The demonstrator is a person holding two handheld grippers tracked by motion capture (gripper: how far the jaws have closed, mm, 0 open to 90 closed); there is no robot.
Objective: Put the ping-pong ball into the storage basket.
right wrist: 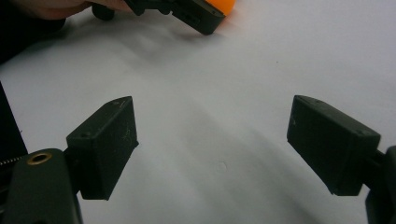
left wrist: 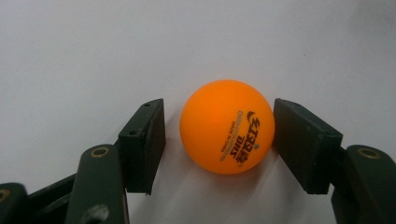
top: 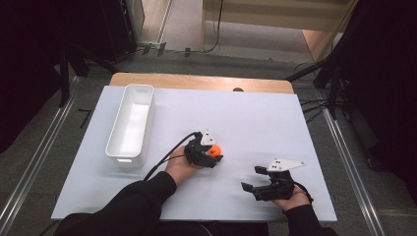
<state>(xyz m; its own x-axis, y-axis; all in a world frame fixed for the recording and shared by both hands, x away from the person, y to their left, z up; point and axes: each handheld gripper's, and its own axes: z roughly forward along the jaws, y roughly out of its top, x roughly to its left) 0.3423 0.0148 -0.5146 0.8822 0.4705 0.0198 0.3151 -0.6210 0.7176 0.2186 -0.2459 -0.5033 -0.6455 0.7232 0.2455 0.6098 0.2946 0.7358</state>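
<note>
orange ball [left wrist: 227, 126] sits between the left gripper [left wrist: 219, 140] pads, right one touching, left just short, so an uneven squeeze could roll it toward the table's [top: 255, 113] near edge; right gripper [right wrist: 212, 144] spread, empty.

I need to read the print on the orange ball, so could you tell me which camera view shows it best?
The left gripper view: the orange ball sits close up between that gripper's jaws, its dark print sharp. The high view shows it as a small orange spot at the left gripper. The right gripper view catches just an orange sliver at the top edge.
</note>
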